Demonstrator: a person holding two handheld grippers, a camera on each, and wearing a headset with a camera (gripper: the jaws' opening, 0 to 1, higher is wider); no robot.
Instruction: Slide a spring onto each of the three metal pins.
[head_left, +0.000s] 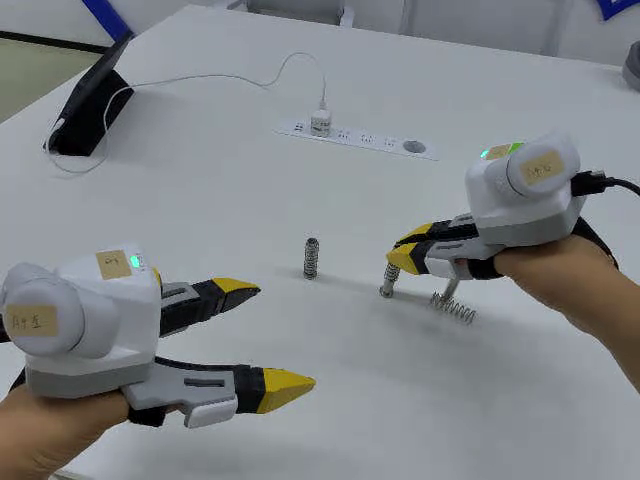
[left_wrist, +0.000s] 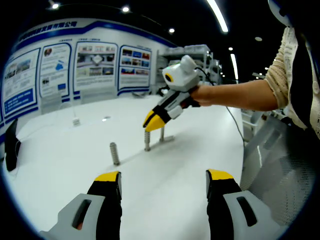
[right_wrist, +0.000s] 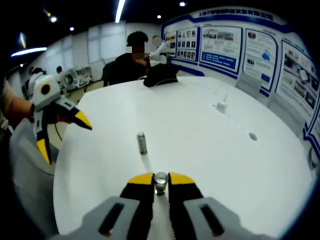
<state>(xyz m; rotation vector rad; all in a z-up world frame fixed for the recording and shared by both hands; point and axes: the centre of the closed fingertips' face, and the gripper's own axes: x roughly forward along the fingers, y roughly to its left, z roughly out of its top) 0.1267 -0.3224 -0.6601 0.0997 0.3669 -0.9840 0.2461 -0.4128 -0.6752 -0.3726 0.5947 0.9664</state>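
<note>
Three pins stand on the white table (head_left: 200, 200), and there are three springs: two sit on pins and one lies loose. At the far left a black tablet stand (head_left: 88, 100) rests near the table's edge, and a white cable (head_left: 200, 78) runs from it to a charger (head_left: 320, 123) plugged into a power strip (head_left: 370, 141) farther back. Nearest the person, the left gripper (head_left: 262, 335) hovers over the table with its jaws wide apart and nothing between them, well apart from the pins. To its right stands the left pin (left_wrist: 115, 154), upright and alone, with the first spring (head_left: 311, 258) wrapped around it. Next comes the middle pin (head_left: 386, 292), also upright, with the second spring (head_left: 391, 274) around its upper part. The right gripper (head_left: 398, 258) has its jaws closed on the top of this pin, and in the right gripper view the yellow tips press on either side of the pin's round head. Just beside it, the right pin (head_left: 450, 289) leans, bare of any coil and partly hidden under that gripper's body. The loose spring (head_left: 455, 308) lies flat on the table at its foot, though whether the two touch is unclear. One person (right_wrist: 132, 70) sits at the far side of the table in the right gripper view.
</note>
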